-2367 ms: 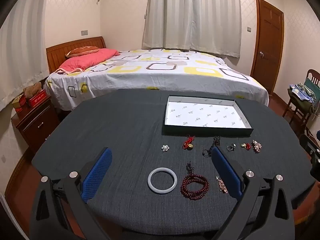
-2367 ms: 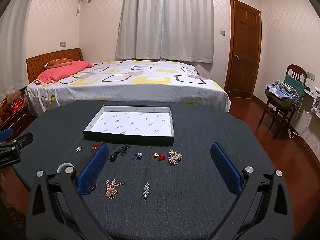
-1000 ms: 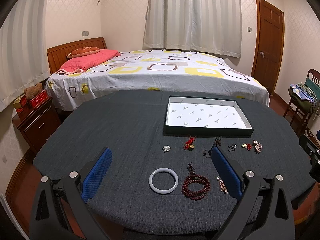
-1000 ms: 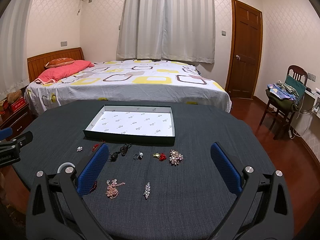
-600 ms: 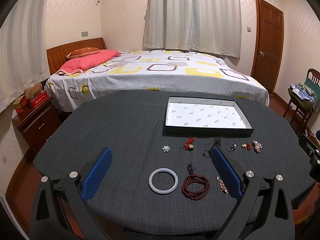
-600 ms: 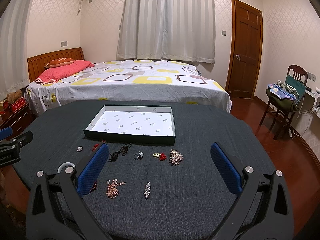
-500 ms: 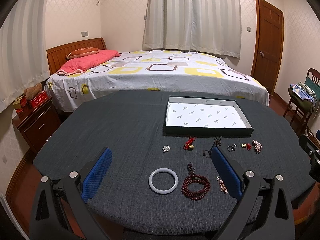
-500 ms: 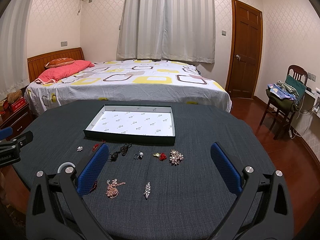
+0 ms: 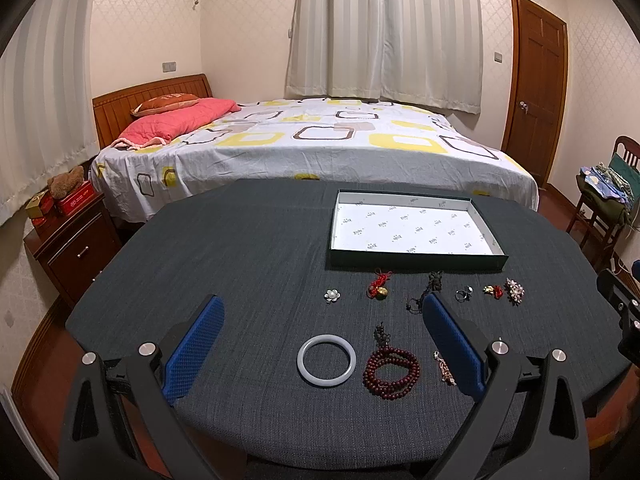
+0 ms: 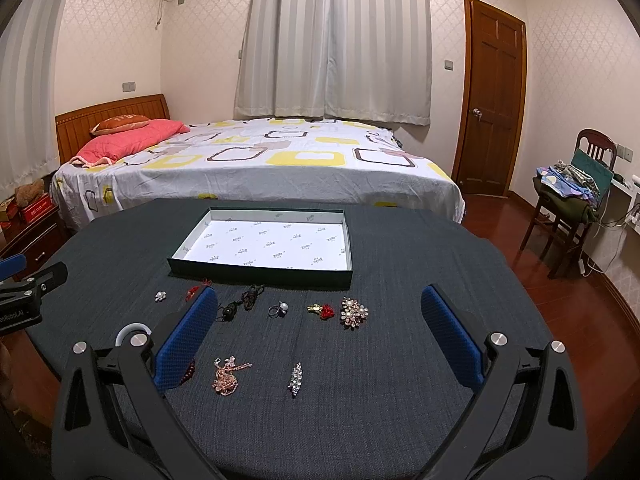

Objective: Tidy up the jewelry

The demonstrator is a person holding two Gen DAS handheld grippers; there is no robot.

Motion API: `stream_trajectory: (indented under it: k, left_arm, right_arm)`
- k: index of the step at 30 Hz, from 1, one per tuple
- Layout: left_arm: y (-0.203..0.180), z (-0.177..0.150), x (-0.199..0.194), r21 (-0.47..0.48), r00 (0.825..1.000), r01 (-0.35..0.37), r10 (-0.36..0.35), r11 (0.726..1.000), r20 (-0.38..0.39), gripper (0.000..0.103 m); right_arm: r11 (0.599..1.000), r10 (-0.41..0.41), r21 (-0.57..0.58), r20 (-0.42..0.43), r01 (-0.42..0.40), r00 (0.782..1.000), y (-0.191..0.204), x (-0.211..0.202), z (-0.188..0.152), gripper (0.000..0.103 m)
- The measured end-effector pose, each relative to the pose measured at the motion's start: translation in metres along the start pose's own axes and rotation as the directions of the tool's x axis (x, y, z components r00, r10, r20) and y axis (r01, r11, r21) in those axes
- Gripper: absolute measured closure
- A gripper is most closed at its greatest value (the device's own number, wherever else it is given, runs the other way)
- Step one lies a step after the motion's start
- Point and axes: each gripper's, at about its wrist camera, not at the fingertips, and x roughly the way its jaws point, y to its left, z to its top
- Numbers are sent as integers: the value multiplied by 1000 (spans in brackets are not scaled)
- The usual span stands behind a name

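Note:
A shallow dark-green box (image 9: 416, 261) (image 10: 260, 275) with a white printed lining lies empty on the dark tablecloth. In front of it lie a white bangle (image 9: 326, 361), red bead bracelet (image 9: 391, 372), pearl flower (image 9: 331, 295), red knot charm (image 9: 378, 286), black cord (image 10: 240, 303), ring (image 10: 279, 310), red-gold charm (image 10: 321, 310), crystal brooch (image 10: 353, 312), rose-gold pendant (image 10: 228, 376) and silver pin (image 10: 295, 378). My left gripper (image 9: 320, 320) is open and empty above the bangle. My right gripper (image 10: 318, 310) is open and empty above the right-hand pieces.
The round table (image 9: 224, 256) has its edge close below both grippers. A bed (image 9: 320, 140) stands behind it, a nightstand (image 9: 72, 248) at the left, a chair with clothes (image 10: 568, 204) and a door (image 10: 492, 100) at the right.
Nothing has visibly changed beyond a slight camera drift; both grippers stay open and the jewelry lies where it was.

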Motion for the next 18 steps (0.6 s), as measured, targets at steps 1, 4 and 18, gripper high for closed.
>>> stream_trajectory:
  k: [1, 4, 18]
  left_arm:
    - [0, 0, 0, 0, 1000, 0, 0, 1000, 1, 6]
    - [0, 0, 0, 1, 1000, 0, 0, 1000, -1, 6]
    - [2, -6, 15, 1, 1000, 5, -5, 1000, -14, 6]
  right_arm:
    - [1000, -1, 0, 0, 1, 1000, 0, 0, 0, 4]
    - [1000, 0, 1, 0, 0, 1000, 0, 0, 0, 4]
    - [1000, 14, 15, 5, -15, 1000, 2, 7, -9, 4]
